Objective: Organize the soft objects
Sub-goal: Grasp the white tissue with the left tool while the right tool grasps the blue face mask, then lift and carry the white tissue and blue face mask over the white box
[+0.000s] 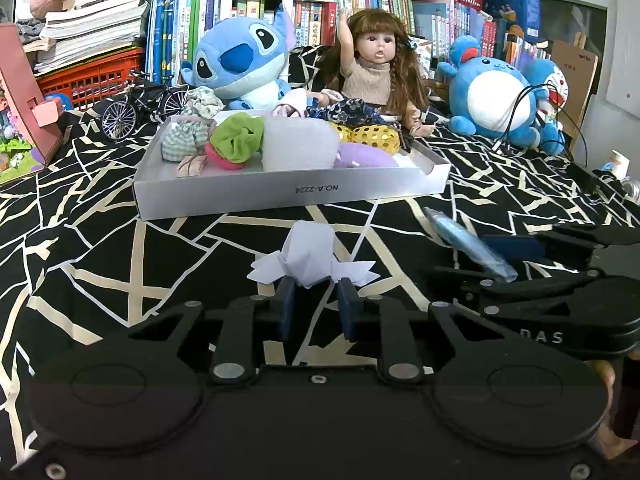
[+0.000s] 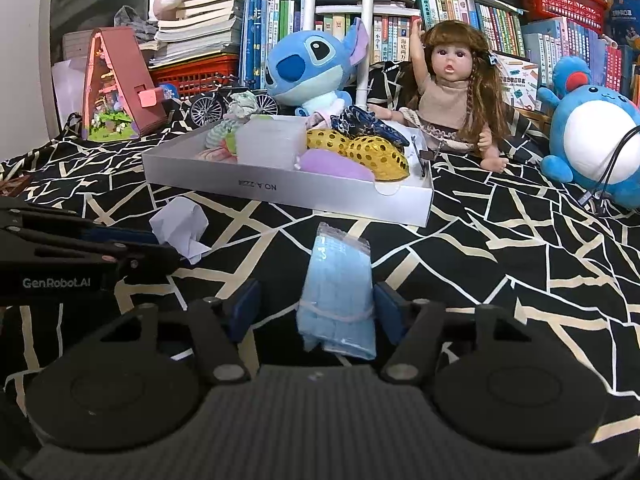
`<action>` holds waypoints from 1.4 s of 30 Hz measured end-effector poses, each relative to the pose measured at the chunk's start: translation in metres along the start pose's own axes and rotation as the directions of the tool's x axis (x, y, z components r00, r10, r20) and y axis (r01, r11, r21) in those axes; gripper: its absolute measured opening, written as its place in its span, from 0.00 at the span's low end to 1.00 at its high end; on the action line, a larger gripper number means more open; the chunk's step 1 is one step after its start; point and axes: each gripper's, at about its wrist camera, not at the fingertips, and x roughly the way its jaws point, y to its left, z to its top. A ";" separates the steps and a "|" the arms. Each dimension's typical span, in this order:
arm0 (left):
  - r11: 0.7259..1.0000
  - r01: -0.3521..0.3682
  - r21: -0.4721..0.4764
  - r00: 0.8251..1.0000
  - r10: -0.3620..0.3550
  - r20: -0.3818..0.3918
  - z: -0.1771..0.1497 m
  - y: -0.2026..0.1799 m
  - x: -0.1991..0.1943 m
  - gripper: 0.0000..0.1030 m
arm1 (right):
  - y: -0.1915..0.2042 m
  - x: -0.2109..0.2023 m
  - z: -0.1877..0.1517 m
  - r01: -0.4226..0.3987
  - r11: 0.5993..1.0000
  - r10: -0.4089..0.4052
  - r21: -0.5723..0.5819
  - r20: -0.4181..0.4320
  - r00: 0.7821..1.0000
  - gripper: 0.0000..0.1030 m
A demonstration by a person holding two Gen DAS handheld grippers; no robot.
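A white crumpled paper tissue (image 1: 310, 258) lies on the black patterned cloth, its near end between the fingers of my left gripper (image 1: 315, 300), which stand narrowly apart around it; it also shows in the right wrist view (image 2: 182, 230). A blue packaged face mask (image 2: 338, 288) lies between the open fingers of my right gripper (image 2: 316, 308), not pinched; it shows in the left wrist view (image 1: 468, 242) too. A silver tray (image 1: 288, 194) behind holds several soft items: scrunchies, a yellow sequin pouch (image 1: 372, 136), a purple pad.
Behind the tray sit a Stitch plush (image 1: 240, 60), a doll (image 1: 376, 68) and a blue round plush (image 1: 496, 96). A small model bicycle (image 1: 140, 106) and a pink toy house (image 2: 120, 84) stand at the left. Bookshelves fill the back.
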 end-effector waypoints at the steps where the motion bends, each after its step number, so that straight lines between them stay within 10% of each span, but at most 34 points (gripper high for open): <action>1: 1.000 0.000 0.002 1.000 0.000 0.006 0.000 -0.001 -0.002 0.21 | 0.000 0.000 0.000 0.000 1.000 0.000 0.003 0.002 1.000 0.60; 7: 1.000 -0.018 -0.001 0.998 0.018 0.058 0.004 -0.003 -0.015 0.22 | -0.002 -0.001 0.001 0.000 1.000 -0.001 0.029 0.016 1.000 0.43; 15: 0.999 -0.050 0.012 0.991 0.048 0.126 0.006 -0.007 -0.013 0.47 | -0.002 -0.006 0.002 0.003 0.999 -0.005 0.048 0.047 0.999 0.41; 25: 0.998 -0.043 -0.052 0.998 0.046 0.052 0.008 -0.004 0.014 0.27 | -0.004 -0.010 0.005 0.021 0.998 -0.025 0.053 0.075 0.997 0.40; 42: 0.995 -0.070 -0.067 0.993 0.076 0.095 0.033 0.008 -0.003 0.25 | -0.004 -0.011 0.026 0.026 0.998 -0.034 0.063 0.130 0.991 0.40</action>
